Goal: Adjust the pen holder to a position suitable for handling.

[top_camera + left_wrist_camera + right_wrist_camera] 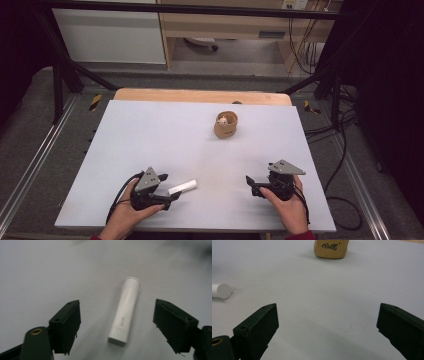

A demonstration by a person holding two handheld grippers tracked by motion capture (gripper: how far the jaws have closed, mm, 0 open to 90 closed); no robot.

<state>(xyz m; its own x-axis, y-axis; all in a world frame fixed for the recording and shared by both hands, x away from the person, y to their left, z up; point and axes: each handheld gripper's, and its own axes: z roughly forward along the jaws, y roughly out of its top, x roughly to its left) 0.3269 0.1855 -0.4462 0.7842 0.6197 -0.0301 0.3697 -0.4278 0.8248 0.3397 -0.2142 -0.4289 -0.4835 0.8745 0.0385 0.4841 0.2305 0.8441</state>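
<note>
I have my left gripper (117, 322) set astride the white glue stick (125, 311), which lies flat on the white table (150, 145), well on my side of the tan cup (226, 125) and off to its left. The jaws stand apart on either side of the tube with bare table between each pad and its wall, so nothing is gripped yet. I judge this to be the grasp step. What it calls for next is closing squarely on the tube's middle, so the round body doesn't roll out, and then lifting.

My right gripper (327, 322) hangs wide open and empty, nearer me than the cup.

Something pale sits inside the cup; I can't make out what. The cup's top is cut off in the right gripper view.
</note>
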